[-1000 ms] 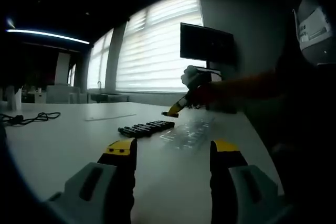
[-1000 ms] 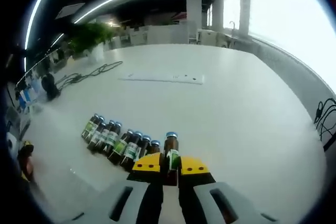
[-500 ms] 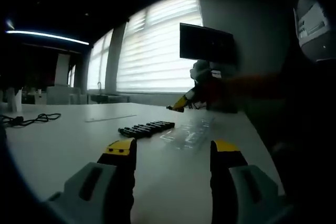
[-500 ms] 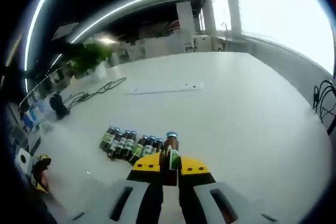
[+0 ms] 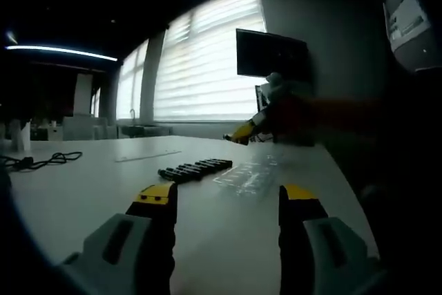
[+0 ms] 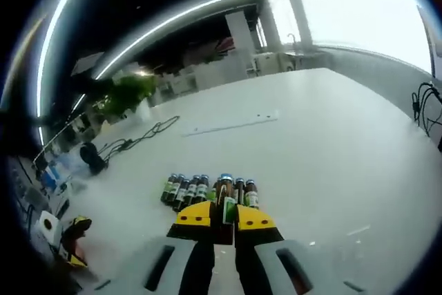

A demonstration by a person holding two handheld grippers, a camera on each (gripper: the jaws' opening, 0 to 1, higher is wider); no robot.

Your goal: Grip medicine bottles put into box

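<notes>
One bottle pinched in my right gripper jaws, lifted above the row for boxing | left gripper jaws wide, idle over worktop | clear box beside row, awaiting it

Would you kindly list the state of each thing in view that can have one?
Left gripper: open, holding nothing.
Right gripper: shut on a medicine bottle.
Medicine bottle: upright between the jaws, capped.
Row of bottles: lying side by side on the table.
Clear box: flat on the table, beside the row.
</notes>
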